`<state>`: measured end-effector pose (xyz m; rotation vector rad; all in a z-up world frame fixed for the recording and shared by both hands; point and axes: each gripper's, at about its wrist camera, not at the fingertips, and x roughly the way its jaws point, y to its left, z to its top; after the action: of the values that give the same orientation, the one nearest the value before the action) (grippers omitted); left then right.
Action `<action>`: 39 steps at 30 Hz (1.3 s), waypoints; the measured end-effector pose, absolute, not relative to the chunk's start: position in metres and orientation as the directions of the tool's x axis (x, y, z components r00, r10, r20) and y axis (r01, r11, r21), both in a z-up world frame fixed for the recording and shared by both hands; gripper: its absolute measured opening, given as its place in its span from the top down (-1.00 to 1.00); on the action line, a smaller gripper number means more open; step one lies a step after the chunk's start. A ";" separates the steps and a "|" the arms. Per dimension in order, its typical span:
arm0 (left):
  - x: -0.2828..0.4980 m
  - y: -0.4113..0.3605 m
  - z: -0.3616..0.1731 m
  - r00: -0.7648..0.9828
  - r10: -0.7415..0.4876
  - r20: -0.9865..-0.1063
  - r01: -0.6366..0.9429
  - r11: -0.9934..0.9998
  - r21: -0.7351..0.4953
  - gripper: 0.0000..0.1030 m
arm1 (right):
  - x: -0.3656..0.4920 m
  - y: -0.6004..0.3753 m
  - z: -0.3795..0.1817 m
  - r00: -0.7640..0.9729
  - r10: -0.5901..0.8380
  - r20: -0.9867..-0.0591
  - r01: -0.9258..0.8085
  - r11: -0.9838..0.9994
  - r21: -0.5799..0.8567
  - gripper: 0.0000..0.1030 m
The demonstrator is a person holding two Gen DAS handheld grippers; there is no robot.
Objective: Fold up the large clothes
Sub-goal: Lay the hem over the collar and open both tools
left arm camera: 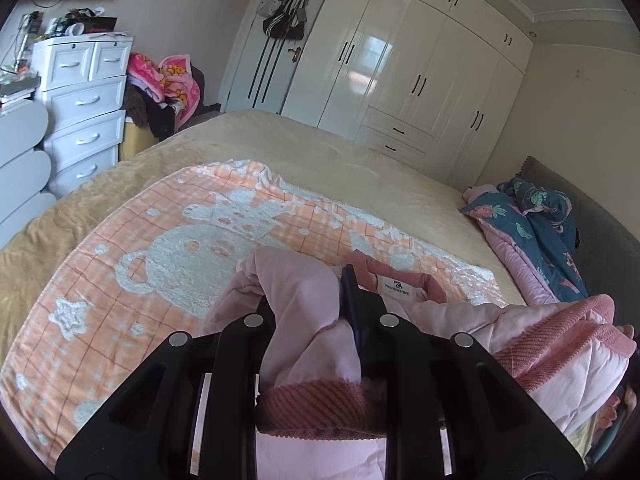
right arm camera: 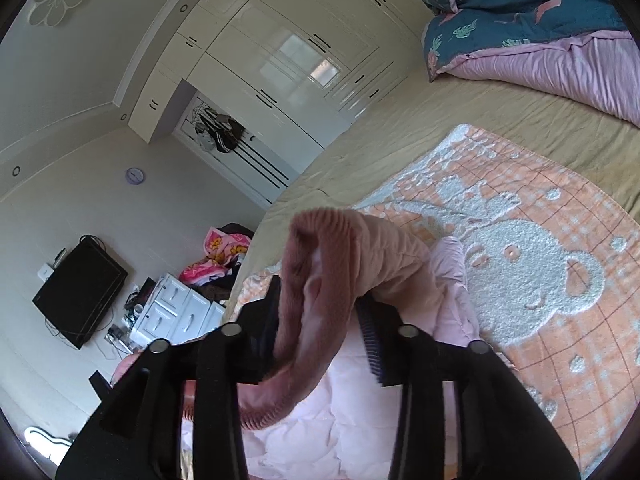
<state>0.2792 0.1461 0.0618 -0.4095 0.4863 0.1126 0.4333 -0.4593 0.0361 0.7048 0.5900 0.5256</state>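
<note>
Left wrist view shows the left gripper point(left arm camera: 316, 300) with its fingers pinching a fold of the pink padded jacket point(left arm camera: 560, 364), which lies bunched at the near edge of the orange bear blanket point(left arm camera: 168, 240) on the bed point(left arm camera: 360, 164). In the right wrist view the right gripper point(right arm camera: 320, 312) has the jacket's ribbed cuff point(right arm camera: 316, 264) draped between its fingers, which stand apart enough that the pads seem not to press it. The jacket looks light, puffy and limp, its lining probably slick, so it should sag wherever unsupported. I'd judge the ribbed cuffs and hem the best holds, thicker and less slippery
</note>
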 end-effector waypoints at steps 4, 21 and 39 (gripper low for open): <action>0.286 0.146 0.058 0.877 0.001 -0.480 -0.196 0.913 -0.357 0.73 | 0.432 -0.461 0.040 0.716 0.648 -0.259 -0.281 0.608 0.743 -0.27; 0.311 0.149 0.043 0.855 0.051 -0.517 -0.244 0.918 -0.314 0.62 | 0.424 -0.452 -0.019 0.766 0.440 -0.470 -0.188 0.851 0.490 -0.76; 0.275 0.119 0.077 0.903 0.029 -0.430 -0.162 0.948 -0.275 -0.70 | 0.417 -0.439 -0.020 0.736 0.439 -0.516 -0.235 0.880 0.413 -0.76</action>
<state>0.2749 0.1193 0.0768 -0.3120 0.4356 0.1005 0.4174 -0.4387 -0.0200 0.3342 0.6450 0.3782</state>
